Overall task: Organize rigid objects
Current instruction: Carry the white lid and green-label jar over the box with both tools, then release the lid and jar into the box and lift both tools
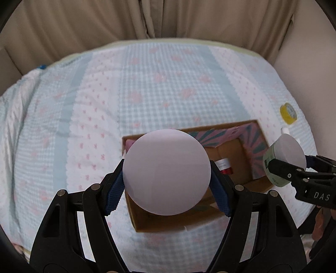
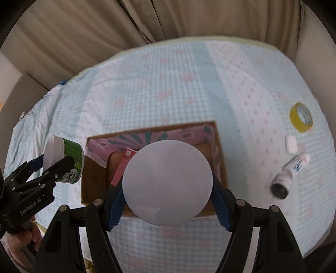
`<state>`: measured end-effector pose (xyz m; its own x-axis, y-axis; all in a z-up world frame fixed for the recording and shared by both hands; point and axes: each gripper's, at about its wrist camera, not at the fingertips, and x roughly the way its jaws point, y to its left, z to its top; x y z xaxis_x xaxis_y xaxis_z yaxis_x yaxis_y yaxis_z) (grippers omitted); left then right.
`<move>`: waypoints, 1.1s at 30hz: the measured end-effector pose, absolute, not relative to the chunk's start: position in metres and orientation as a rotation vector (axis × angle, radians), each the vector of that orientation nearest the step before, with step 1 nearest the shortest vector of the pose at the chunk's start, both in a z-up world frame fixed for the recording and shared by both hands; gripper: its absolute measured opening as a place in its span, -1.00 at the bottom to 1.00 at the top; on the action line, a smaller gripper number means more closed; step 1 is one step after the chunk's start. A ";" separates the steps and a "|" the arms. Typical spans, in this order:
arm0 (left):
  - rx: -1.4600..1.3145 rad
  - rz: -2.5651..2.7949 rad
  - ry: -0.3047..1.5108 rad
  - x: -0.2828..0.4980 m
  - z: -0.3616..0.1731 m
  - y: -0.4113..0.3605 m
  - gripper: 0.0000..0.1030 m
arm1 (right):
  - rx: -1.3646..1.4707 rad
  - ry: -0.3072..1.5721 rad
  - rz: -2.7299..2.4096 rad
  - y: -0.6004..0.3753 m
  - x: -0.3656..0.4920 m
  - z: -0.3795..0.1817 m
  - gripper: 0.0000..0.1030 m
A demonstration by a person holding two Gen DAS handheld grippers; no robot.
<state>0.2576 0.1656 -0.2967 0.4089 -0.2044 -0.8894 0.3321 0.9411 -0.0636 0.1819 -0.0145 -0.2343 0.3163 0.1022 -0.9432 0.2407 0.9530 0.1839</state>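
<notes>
My left gripper is shut on a jar with a white lid; the right wrist view shows it as a green-labelled jar held left of the box. My right gripper is shut on a second white-lidded jar, seen from the left wrist view as a pale green jar at the box's right side. Both jars hang above an open cardboard box on the bed. A red and white item and a pink box lie inside it.
On the checked bedspread right of the box lie a yellow tape roll, a small white case and a bottle with a dark cap. Beige curtains hang behind the bed.
</notes>
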 end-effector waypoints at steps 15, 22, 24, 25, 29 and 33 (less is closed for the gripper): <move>0.182 -0.325 1.184 0.299 -0.378 0.166 0.36 | 0.254 1.387 -0.121 -0.007 0.200 -0.327 0.34; 0.210 -0.367 1.170 0.305 -0.370 0.157 0.78 | 0.189 1.430 -0.138 -0.009 0.201 -0.337 0.36; 0.214 -0.387 1.159 0.307 -0.362 0.155 1.00 | 0.169 1.402 -0.145 -0.009 0.199 -0.335 0.68; 0.230 -0.385 1.158 0.307 -0.358 0.154 1.00 | 0.159 1.382 -0.146 -0.008 0.198 -0.332 1.00; 0.248 -0.376 1.165 0.304 -0.347 0.161 1.00 | 0.131 1.318 -0.120 -0.004 0.192 -0.320 1.00; 0.224 -0.359 1.181 0.297 -0.345 0.172 1.00 | 0.111 1.299 -0.106 0.000 0.185 -0.312 1.00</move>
<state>0.2971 0.1724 -0.3450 0.3334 -0.1563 -0.9297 0.3874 0.9218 -0.0160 0.1853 -0.0001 -0.3122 0.2654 -0.0164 -0.9640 0.1408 0.9898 0.0219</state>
